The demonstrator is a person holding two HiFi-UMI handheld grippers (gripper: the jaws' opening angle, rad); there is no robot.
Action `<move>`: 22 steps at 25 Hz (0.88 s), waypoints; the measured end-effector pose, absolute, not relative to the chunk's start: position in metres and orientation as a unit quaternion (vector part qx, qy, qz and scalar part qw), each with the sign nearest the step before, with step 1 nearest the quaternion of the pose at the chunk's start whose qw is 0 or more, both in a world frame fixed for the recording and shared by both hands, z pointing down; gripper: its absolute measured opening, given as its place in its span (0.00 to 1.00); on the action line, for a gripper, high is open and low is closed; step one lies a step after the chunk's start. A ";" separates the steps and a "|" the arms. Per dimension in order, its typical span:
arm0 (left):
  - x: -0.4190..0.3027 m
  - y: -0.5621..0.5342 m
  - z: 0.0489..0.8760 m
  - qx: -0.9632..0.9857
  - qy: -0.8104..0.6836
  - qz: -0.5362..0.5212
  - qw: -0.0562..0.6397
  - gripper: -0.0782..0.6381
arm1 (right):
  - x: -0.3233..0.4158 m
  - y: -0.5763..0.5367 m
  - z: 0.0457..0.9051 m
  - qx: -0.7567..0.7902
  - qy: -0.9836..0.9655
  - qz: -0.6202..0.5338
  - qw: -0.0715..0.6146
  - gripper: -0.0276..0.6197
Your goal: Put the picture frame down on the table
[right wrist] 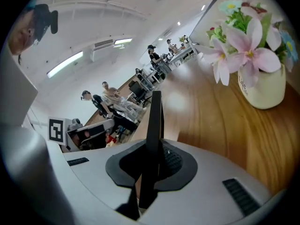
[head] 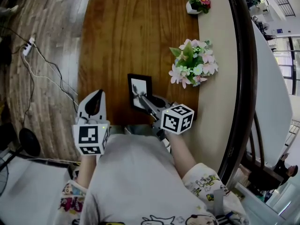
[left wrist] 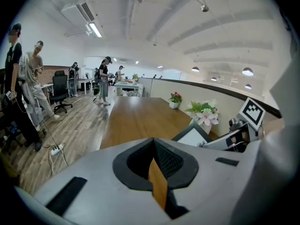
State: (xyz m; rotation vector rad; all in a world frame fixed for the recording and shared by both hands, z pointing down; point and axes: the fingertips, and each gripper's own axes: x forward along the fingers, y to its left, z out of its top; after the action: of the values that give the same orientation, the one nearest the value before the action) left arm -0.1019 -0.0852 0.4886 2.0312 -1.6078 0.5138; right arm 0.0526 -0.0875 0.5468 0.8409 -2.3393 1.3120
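picture frame (head: pixel 142 84): corner nearest the right gripper (head: pixel 139 97) is covered by it | right gripper view: frame stands edge-on in the jaws, face unseen, lower end lost beneath them | left gripper view: frame's lower part is behind the left gripper (left wrist: pixel 154 168) body | flower pot (right wrist: pixel 262 86) beside right gripper: print unreadable | people (left wrist: pixel 103 81) ahead of left gripper: too small to tell

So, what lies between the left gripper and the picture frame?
Nothing. In the head view, only a bare stretch of the wooden table separates the left gripper from the picture frame.
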 end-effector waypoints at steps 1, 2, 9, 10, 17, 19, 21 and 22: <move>-0.101 -0.086 0.489 0.745 -0.589 0.189 0.248 0.11 | 0.052 -0.087 0.548 0.293 -0.818 0.467 0.163 0.10; -0.101 -0.086 0.490 0.746 -0.589 0.189 0.248 0.11 | 0.052 -0.086 0.550 0.291 -0.815 0.474 0.160 0.10; -0.094 -0.085 0.494 0.749 -0.583 0.191 0.253 0.11 | 0.050 -0.083 0.562 0.282 -0.793 0.521 0.142 0.10; -0.094 -0.085 0.495 0.749 -0.582 0.191 0.253 0.11 | 0.050 -0.083 0.563 0.281 -0.790 0.527 0.139 0.10; -0.091 -0.081 0.504 0.752 -0.575 0.195 0.258 0.11 | 0.051 -0.082 0.572 0.279 -0.769 0.562 0.126 0.10; -0.091 -0.081 0.505 0.753 -0.572 0.195 0.258 0.11 | 0.053 -0.082 0.575 0.280 -0.763 0.569 0.125 0.10; -0.090 -0.080 0.506 0.754 -0.571 0.195 0.258 0.11 | 0.056 -0.081 0.581 0.281 -0.756 0.577 0.128 0.10; -0.090 -0.080 0.506 0.755 -0.571 0.195 0.259 0.11 | 0.057 -0.082 0.583 0.282 -0.754 0.579 0.129 0.10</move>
State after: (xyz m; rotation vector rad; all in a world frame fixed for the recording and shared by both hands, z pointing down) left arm -0.0899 -0.0799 0.5064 2.0453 -1.5464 0.5294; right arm 0.0572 -0.0819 0.5828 0.8205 -2.1908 1.6837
